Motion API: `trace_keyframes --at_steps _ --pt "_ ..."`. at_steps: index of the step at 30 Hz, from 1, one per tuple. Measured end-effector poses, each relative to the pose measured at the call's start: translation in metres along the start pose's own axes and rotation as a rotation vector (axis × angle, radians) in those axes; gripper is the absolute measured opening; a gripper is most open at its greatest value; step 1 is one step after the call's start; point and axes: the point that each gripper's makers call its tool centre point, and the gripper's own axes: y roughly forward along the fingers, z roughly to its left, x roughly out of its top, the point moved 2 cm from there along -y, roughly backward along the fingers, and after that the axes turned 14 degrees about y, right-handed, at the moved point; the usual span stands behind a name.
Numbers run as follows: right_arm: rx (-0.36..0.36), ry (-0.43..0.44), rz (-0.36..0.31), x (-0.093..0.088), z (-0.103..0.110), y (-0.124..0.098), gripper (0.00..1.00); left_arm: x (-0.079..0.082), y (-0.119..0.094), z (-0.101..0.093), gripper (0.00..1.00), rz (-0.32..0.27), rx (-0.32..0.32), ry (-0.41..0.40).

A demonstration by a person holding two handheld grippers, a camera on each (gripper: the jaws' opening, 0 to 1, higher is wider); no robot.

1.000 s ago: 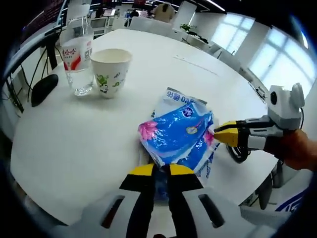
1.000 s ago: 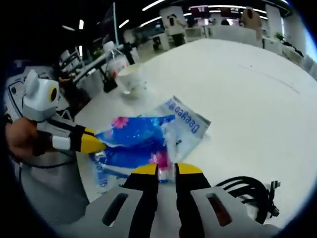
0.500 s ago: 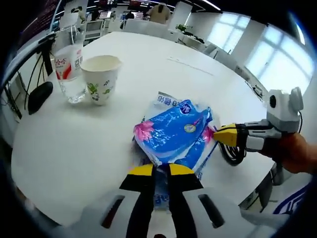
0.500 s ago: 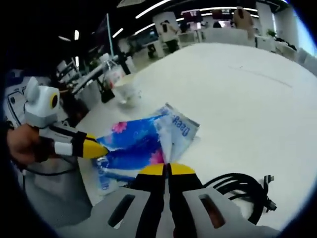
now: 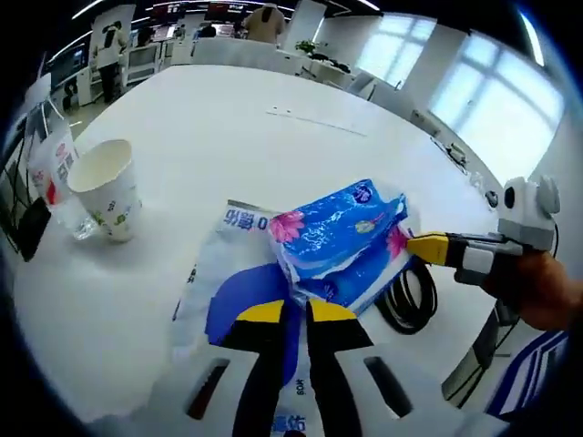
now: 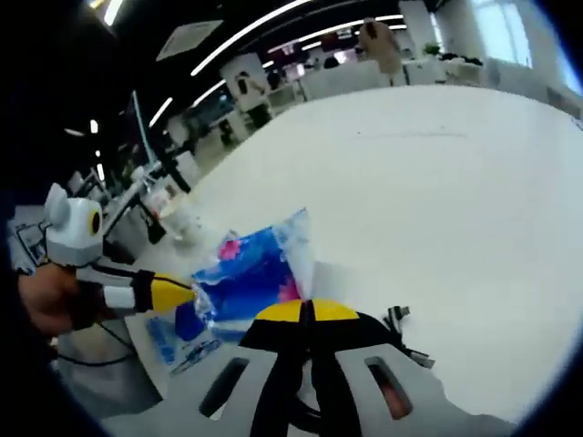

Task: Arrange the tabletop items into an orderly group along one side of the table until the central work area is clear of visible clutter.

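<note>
A blue tissue pack (image 5: 339, 238) with pink flowers hangs a little above the white table (image 5: 228, 137), held at two ends. My left gripper (image 5: 297, 314) is shut on its near corner. My right gripper (image 5: 428, 247) comes in from the right, shut on the far edge. In the right gripper view my right gripper (image 6: 310, 312) pinches the pack (image 6: 250, 271), and my left gripper (image 6: 178, 293) grips its left corner. A flat white and blue plastic bag (image 5: 223, 273) lies on the table under the pack.
A paper cup (image 5: 105, 187) and a water bottle (image 5: 53, 173) stand at the left edge. A coiled black cable (image 5: 412, 293) lies near the right edge, below the pack, and the same cable (image 6: 401, 330) shows beside my right jaws. The far table is bare.
My right gripper closed on the pack's edge. Both grippers then raised the pack and carried it rightward off the flat bag, which now lies exposed.
</note>
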Motion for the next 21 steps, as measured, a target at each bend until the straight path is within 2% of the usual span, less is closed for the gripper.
trace_keyframes --at_steps 6,9,15,17,21 --pt "-0.057 0.089 -0.062 0.014 -0.027 -0.01 0.0 0.018 0.011 -0.014 0.06 -0.017 -0.028 0.001" --pt "-0.083 0.13 -0.094 0.023 -0.042 -0.014 0.0 0.021 0.012 -0.019 0.06 -0.021 -0.035 0.011" --pt "-0.117 0.178 -0.126 0.037 -0.065 -0.015 0.0 0.016 0.013 -0.025 0.07 -0.015 -0.046 0.014" --pt "-0.128 0.227 -0.144 0.042 -0.074 -0.014 0.0 0.014 0.011 -0.028 0.07 -0.015 -0.048 0.015" --pt "-0.154 0.253 -0.15 0.045 -0.087 -0.011 0.0 0.011 0.007 -0.03 0.08 -0.017 -0.054 0.026"
